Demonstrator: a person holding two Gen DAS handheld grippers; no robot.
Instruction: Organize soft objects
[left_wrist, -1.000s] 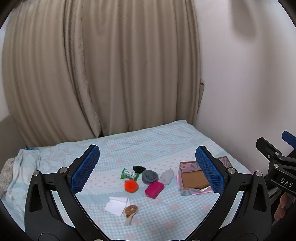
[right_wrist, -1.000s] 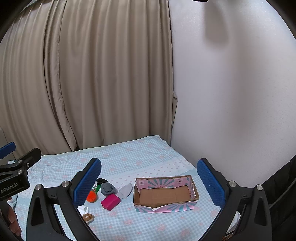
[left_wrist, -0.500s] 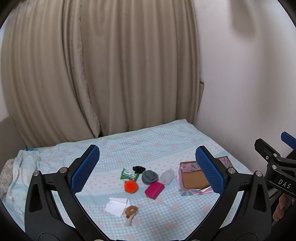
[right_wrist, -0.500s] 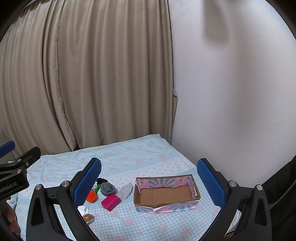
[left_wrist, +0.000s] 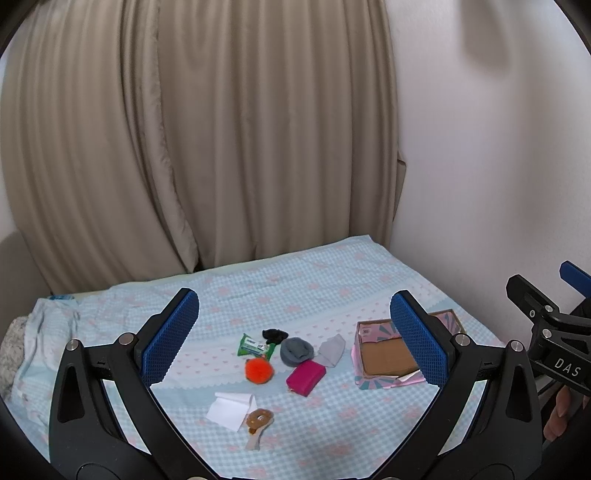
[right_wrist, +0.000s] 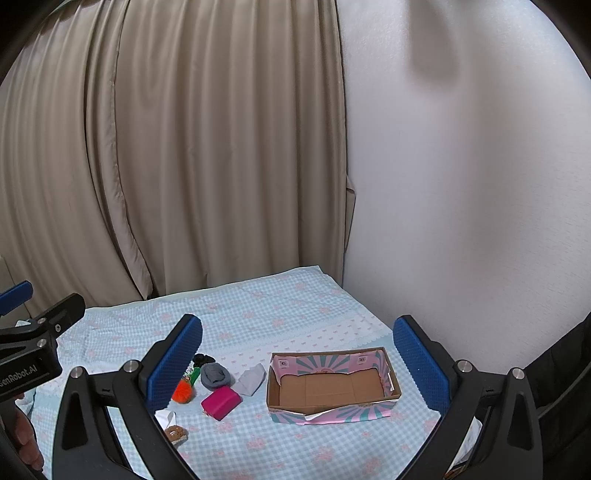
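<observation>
Several small soft items lie clustered on a blue checked bedsheet (left_wrist: 303, 288): an orange pompom (left_wrist: 259, 370), a magenta pouch (left_wrist: 306, 376), a dark grey rolled sock (left_wrist: 296, 350), a light grey cloth (left_wrist: 331, 350), a black scrunchie (left_wrist: 274, 334), a green packet (left_wrist: 253, 345), a white tissue (left_wrist: 231, 404) and a brown plush piece (left_wrist: 258, 421). An empty pink-and-teal cardboard box (right_wrist: 332, 387) stands to their right. My left gripper (left_wrist: 295, 339) and right gripper (right_wrist: 295, 354) are both open, empty and held well above the bed.
Beige curtains (left_wrist: 207, 140) hang behind the bed. A white wall (right_wrist: 461, 184) runs along the right side, close to the box. Crumpled bedding (left_wrist: 40, 332) lies at the left edge. The right gripper's body shows at the right edge of the left wrist view (left_wrist: 550, 332).
Both grippers have drifted very slightly; the scene sits a touch lower in the left view. Nothing on the bed has moved.
</observation>
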